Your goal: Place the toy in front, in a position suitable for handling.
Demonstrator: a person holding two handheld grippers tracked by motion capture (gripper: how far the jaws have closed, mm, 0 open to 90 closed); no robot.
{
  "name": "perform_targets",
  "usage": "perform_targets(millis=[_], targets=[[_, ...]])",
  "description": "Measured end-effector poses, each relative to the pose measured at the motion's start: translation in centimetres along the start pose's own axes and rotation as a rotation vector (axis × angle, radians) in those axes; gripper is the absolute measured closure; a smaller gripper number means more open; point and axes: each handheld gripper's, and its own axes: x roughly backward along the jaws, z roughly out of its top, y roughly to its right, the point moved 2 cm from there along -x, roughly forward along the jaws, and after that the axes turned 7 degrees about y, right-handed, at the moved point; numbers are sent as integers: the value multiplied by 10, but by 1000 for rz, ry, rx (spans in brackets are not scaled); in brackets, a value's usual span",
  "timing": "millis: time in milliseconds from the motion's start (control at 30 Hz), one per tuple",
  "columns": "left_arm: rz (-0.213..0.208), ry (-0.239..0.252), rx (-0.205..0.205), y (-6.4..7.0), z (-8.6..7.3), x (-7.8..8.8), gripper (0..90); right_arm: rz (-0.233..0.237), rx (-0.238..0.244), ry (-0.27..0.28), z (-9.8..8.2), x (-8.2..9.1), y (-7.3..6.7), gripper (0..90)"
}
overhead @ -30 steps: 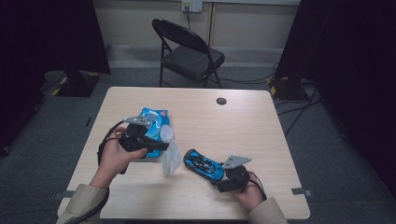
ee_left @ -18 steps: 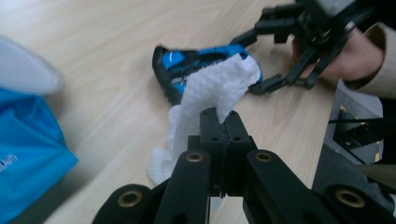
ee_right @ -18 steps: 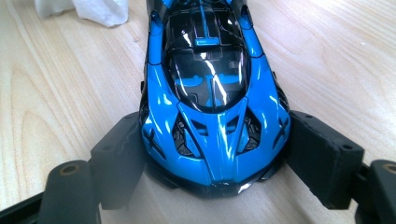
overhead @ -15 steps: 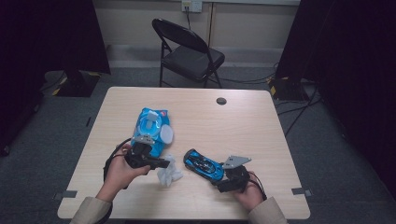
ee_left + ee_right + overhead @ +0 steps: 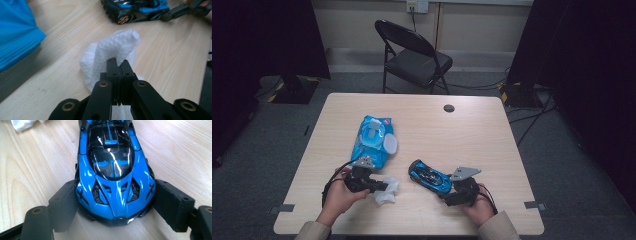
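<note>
A white wet wipe point(image 5: 117, 47) is pinched in my left gripper point(image 5: 119, 66), whose jaws are shut tight on a fold of it. The wipe point(image 5: 384, 192) bunches on the table just ahead of my left gripper point(image 5: 379, 186). A blue and black toy car point(image 5: 112, 157) stands on the table with one end between the jaws of my right gripper point(image 5: 115, 202), whose pads press on both its sides. In the high view the car point(image 5: 428, 175) lies slantwise, right of the wipe, with my right gripper point(image 5: 447, 192) at its near end.
A blue pack of wipes point(image 5: 373, 140) with its white lid flipped open lies behind my left hand. A small black round disc point(image 5: 449, 108) sits near the far edge of the wooden table point(image 5: 472, 130). A folding chair point(image 5: 414, 60) stands beyond it.
My left hand has come down and toward the front of the table with the wipe, from over the pack to the tabletop. The right hand and the car have not moved.
</note>
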Motion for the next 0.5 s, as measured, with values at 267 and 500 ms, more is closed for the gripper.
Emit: perform_targets(millis=[267,500], targets=[[12,-30,-72,3,-10,-2,803,0,0,0,0,0,0,235],[-1,-4,-163,8,-19,-5,629,0,0,0,0,0,0,235]])
